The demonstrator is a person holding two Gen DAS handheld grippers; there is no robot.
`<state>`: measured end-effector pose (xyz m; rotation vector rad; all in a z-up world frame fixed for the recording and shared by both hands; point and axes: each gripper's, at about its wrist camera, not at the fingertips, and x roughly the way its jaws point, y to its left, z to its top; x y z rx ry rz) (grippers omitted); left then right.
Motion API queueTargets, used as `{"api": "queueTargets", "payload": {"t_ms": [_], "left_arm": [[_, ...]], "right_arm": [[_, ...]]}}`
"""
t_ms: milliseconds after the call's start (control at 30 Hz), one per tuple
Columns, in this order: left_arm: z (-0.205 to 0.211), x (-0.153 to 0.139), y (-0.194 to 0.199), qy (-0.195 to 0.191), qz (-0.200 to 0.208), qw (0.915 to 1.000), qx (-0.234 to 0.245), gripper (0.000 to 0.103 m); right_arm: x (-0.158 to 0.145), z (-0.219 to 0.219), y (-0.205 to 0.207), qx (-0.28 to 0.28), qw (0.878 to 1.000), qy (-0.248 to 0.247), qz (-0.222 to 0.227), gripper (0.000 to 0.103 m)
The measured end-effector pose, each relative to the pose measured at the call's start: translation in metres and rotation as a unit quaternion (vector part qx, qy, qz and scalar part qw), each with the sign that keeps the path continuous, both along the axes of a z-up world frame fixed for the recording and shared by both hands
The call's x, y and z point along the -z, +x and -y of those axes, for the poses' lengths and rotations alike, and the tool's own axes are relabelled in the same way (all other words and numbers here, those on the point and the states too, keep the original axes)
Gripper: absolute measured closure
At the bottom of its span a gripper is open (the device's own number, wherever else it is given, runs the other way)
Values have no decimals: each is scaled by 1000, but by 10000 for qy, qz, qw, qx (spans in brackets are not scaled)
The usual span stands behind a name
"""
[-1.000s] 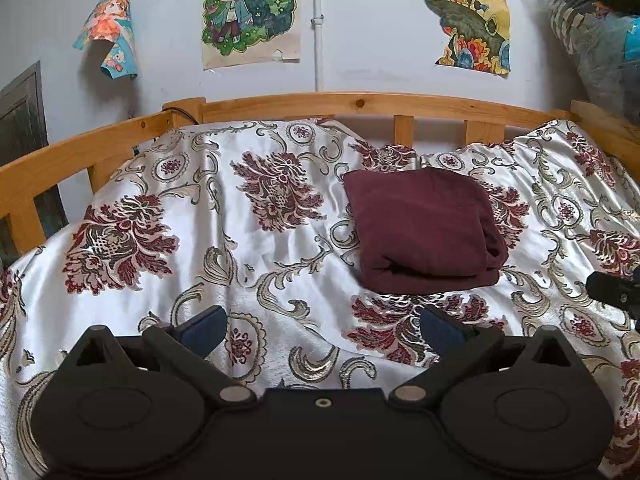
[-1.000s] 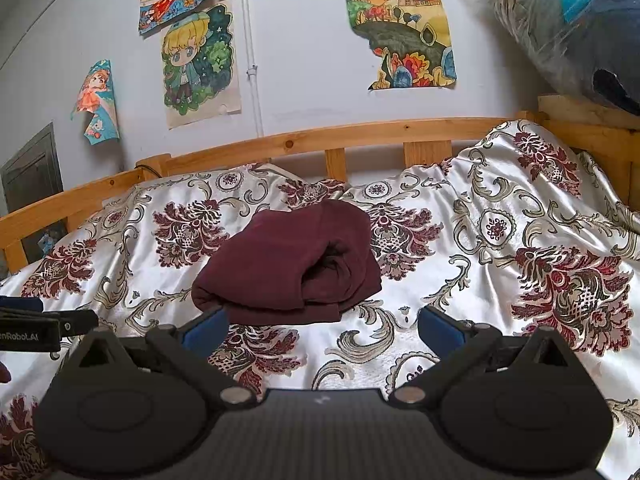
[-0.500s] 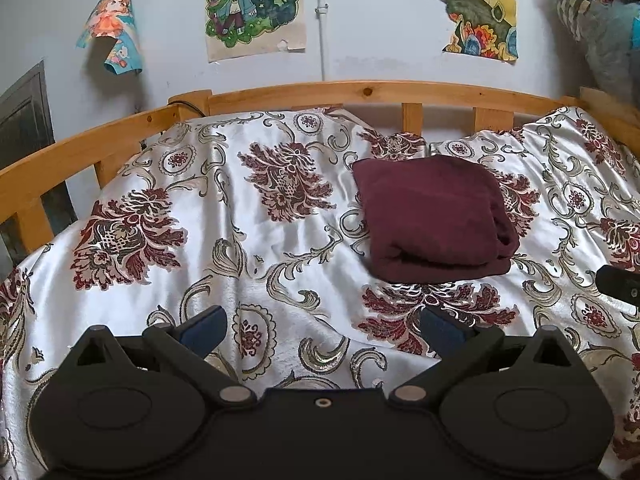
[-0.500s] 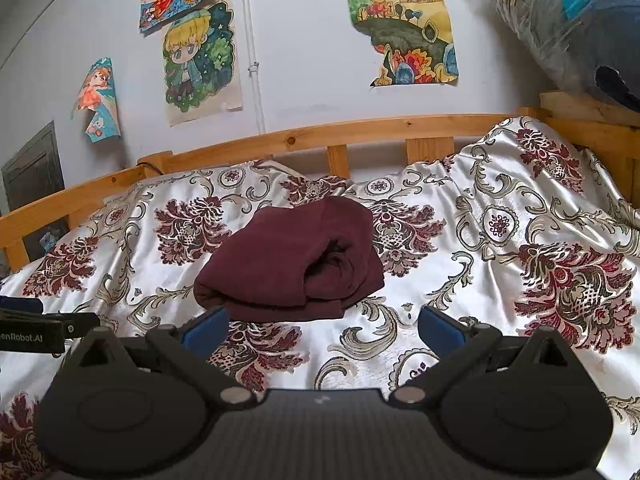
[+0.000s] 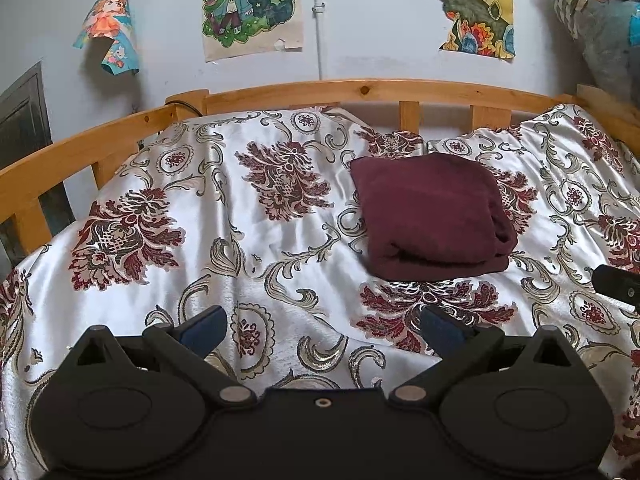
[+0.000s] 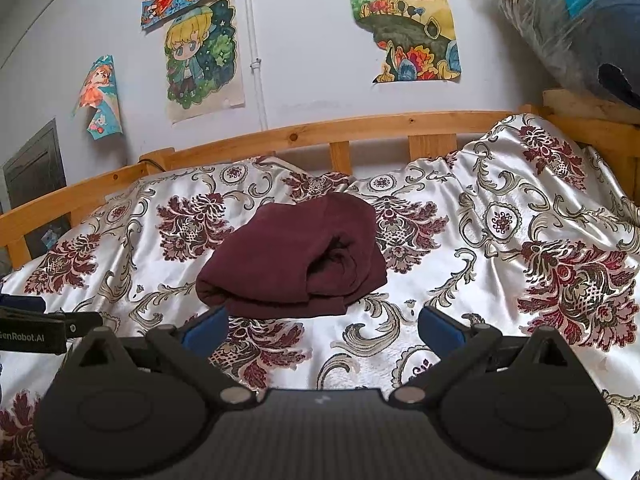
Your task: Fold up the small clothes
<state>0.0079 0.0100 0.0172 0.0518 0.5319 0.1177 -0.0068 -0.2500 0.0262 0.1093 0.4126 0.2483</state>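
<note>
resting on the big flowery bed cover (image 5: pixel 248 240), the dark red folded cloth (image 5: pixel 432 224) sits at about 1 o'clock from the left tongs (image 5: pixel 320 326). it looks all folded. both the left tongs and the right tongs (image 6: pixel 322 324) are spread wide and hold nothing. best to back away slowly and not bump the neat pile.
</note>
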Motion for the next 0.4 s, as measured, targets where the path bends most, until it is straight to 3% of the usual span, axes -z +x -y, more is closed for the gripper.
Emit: {"api": "queueTargets", "payload": {"t_ms": [400], "left_arm": [[0, 1, 0, 23, 6, 10000, 28, 1]], "right_arm": [[2, -1, 0, -19, 10000, 3, -32, 0]]}}
